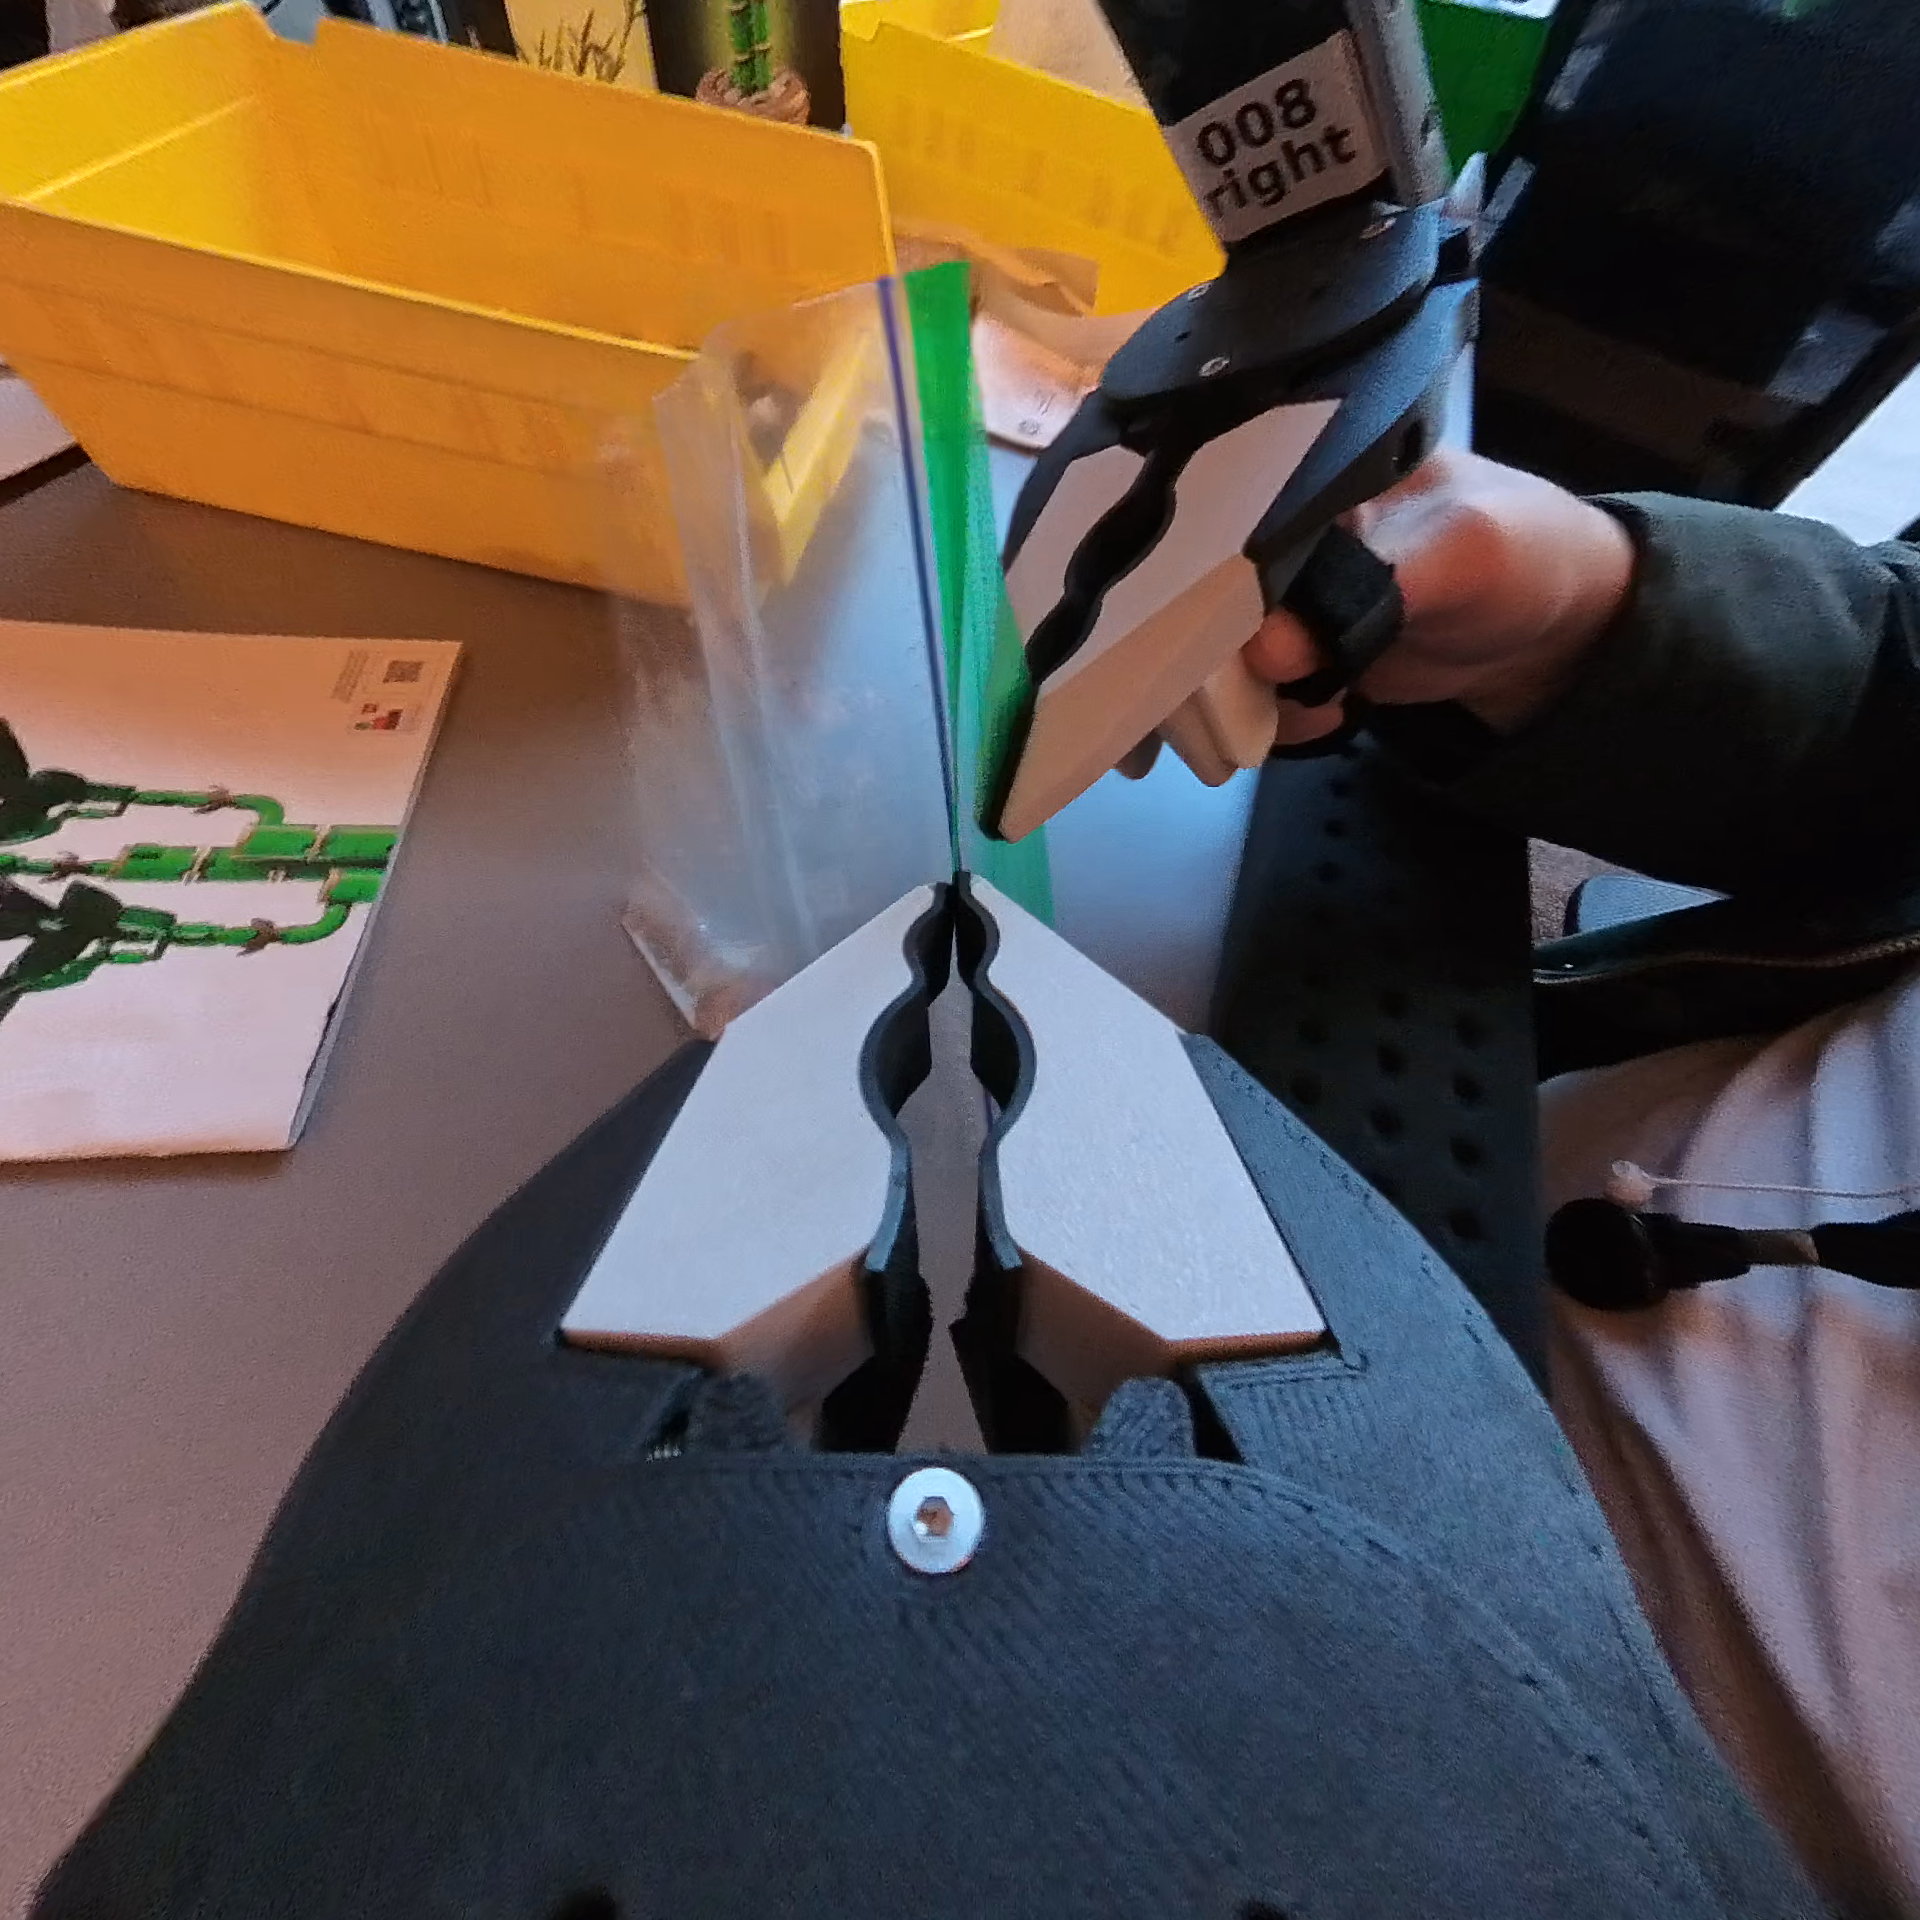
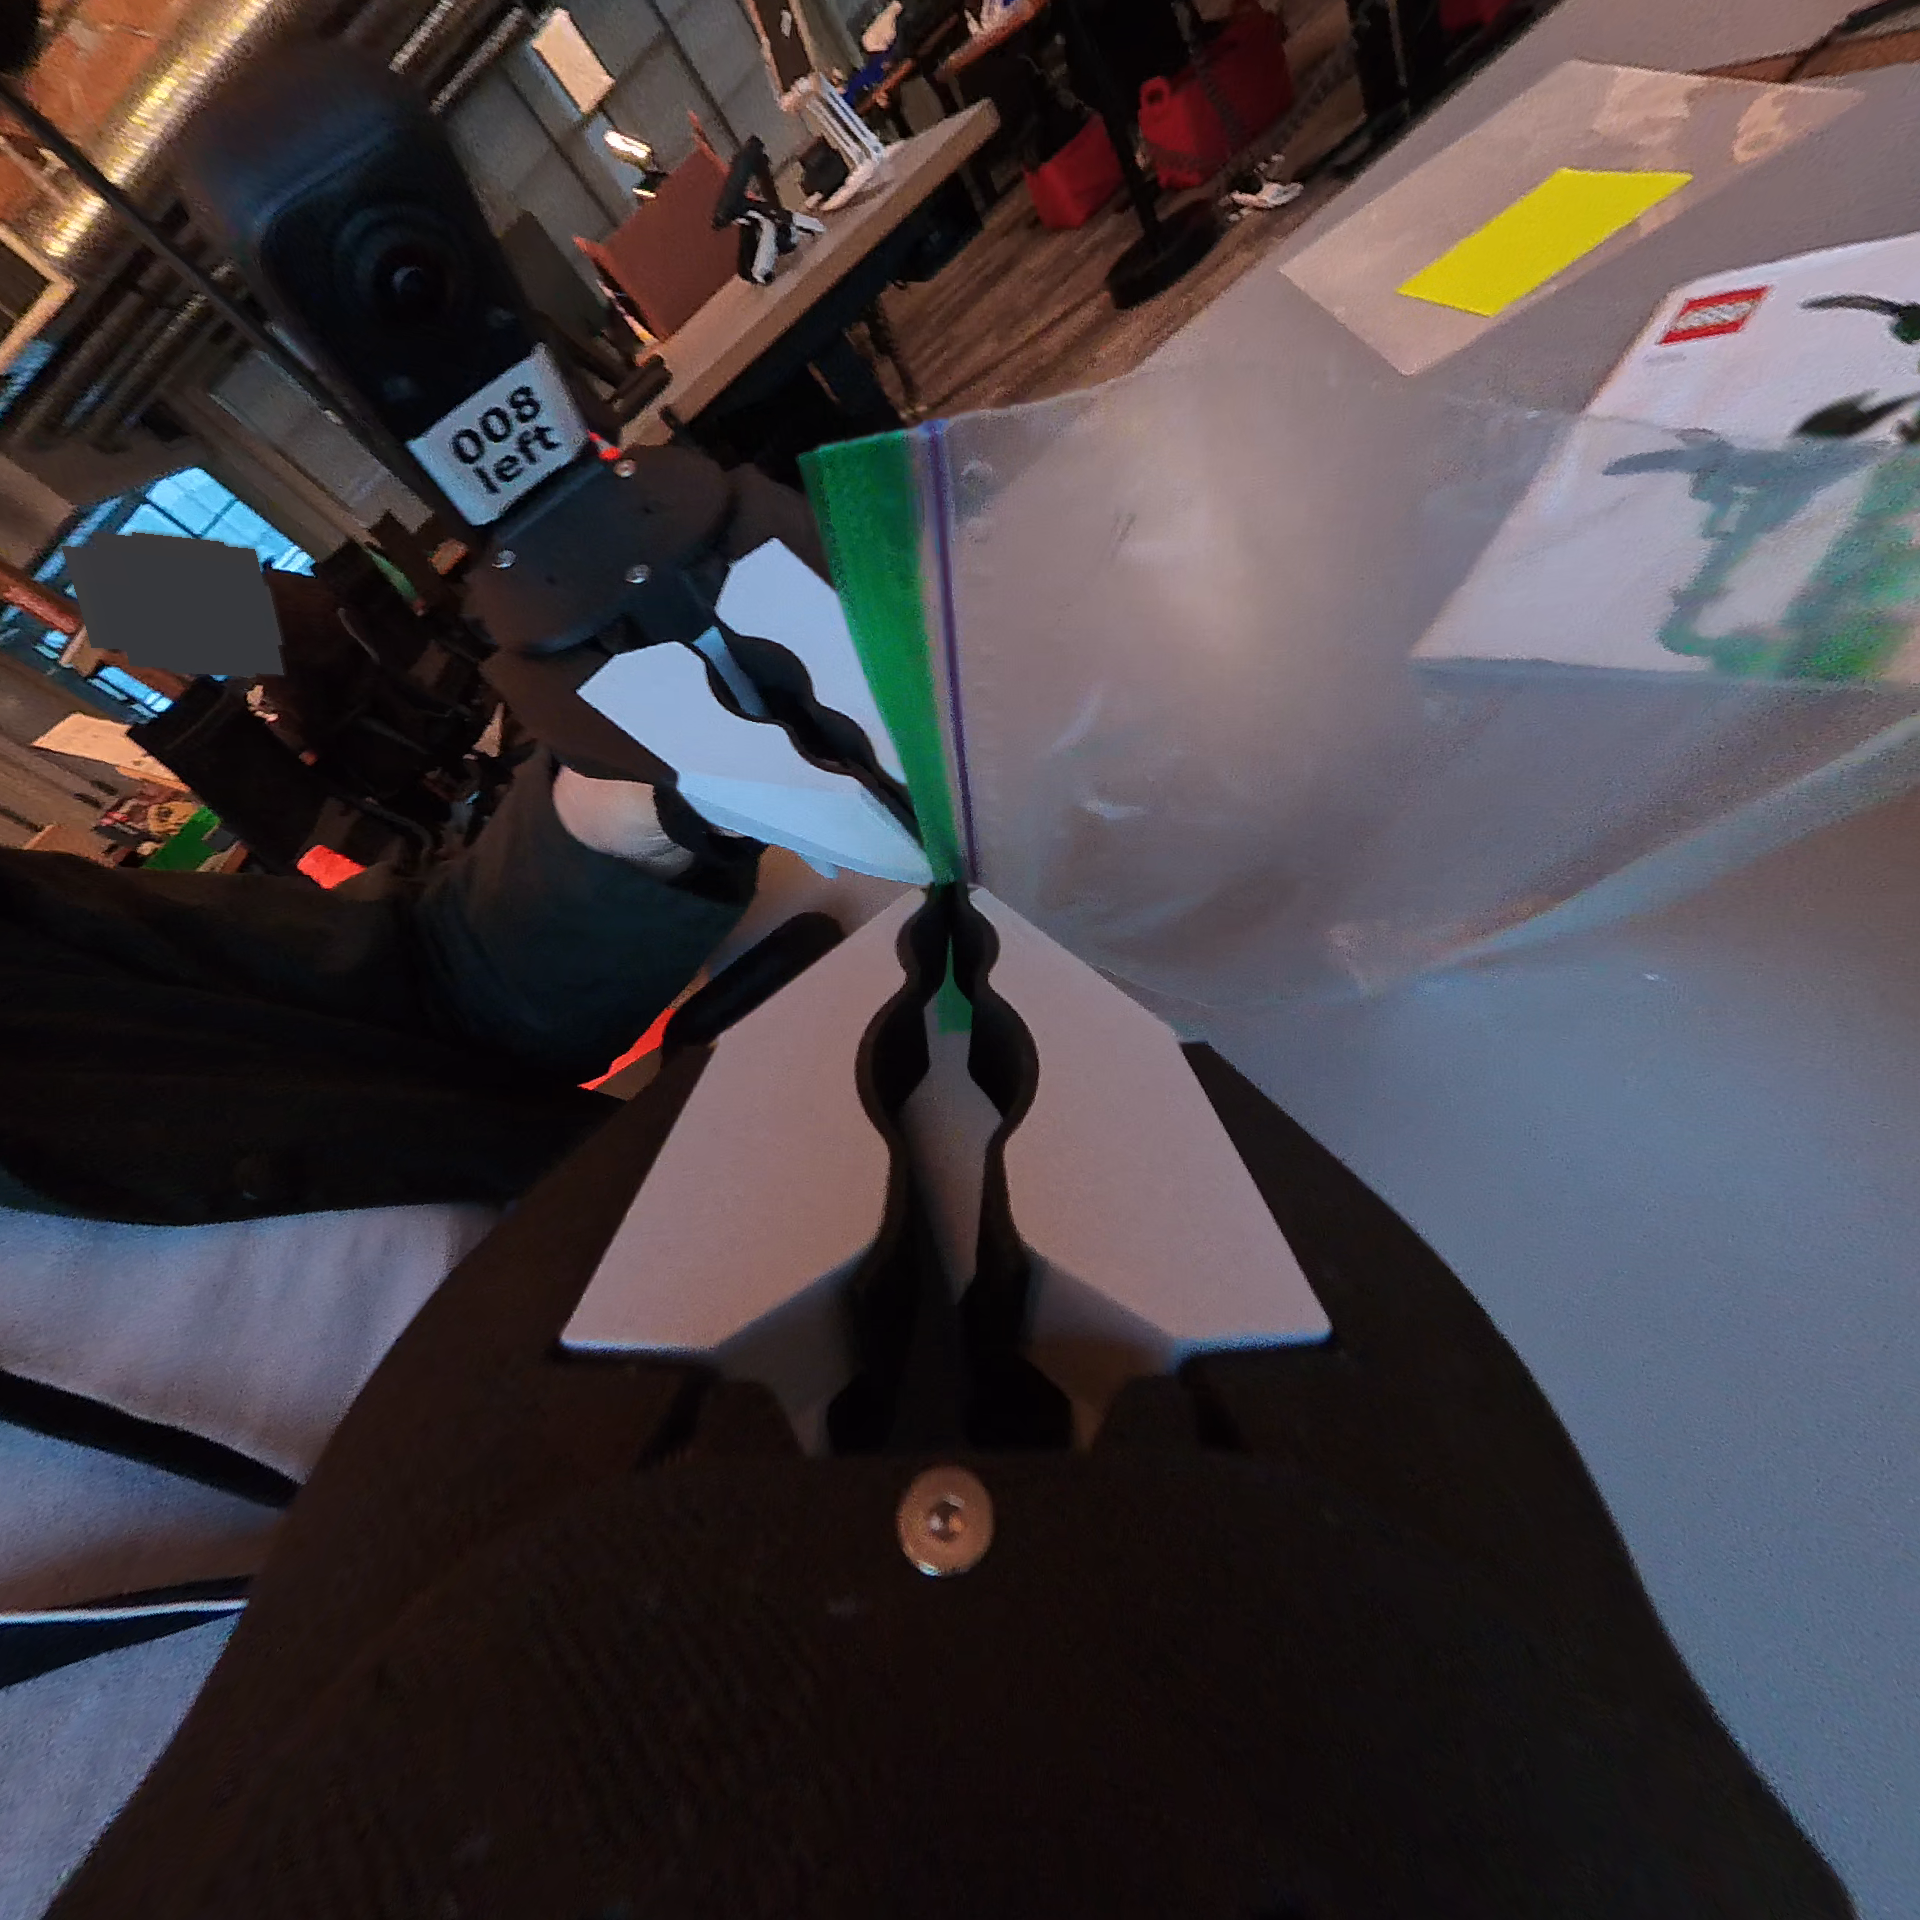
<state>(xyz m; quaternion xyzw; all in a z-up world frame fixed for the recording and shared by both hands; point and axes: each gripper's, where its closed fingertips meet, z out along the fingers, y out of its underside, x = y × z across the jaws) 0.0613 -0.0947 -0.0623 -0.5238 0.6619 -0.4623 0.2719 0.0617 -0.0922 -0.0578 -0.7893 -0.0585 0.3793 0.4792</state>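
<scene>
A clear zip bag point(image 1: 810, 623) with a green strip point(image 1: 948, 416) along its mouth hangs upright above the brown table. My left gripper point(image 1: 956, 888) is shut on the bag's top edge, which runs straight into its closed tips. My right gripper point(image 1: 1000, 816) comes in from the right and pinches the green strip just beyond. In the right wrist view my right gripper point(image 2: 948, 896) is shut on the green strip point(image 2: 883, 623), a bit of which shows between its pads. The left gripper point(image 2: 914, 836) grips the same strip beside it. The bag's clear body point(image 2: 1247, 675) spreads to the right.
A yellow bin point(image 1: 416, 312) stands behind the bag, and a second yellow bin point(image 1: 1018, 156) is farther back. A white booklet with a green plant picture point(image 1: 156, 883) lies on the table at the left, and shows in the right wrist view point(image 2: 1714, 468) too. A yellow sheet point(image 2: 1538, 239) lies beyond it. Only a small space, under 4 cm, lies between the two pairs of fingers.
</scene>
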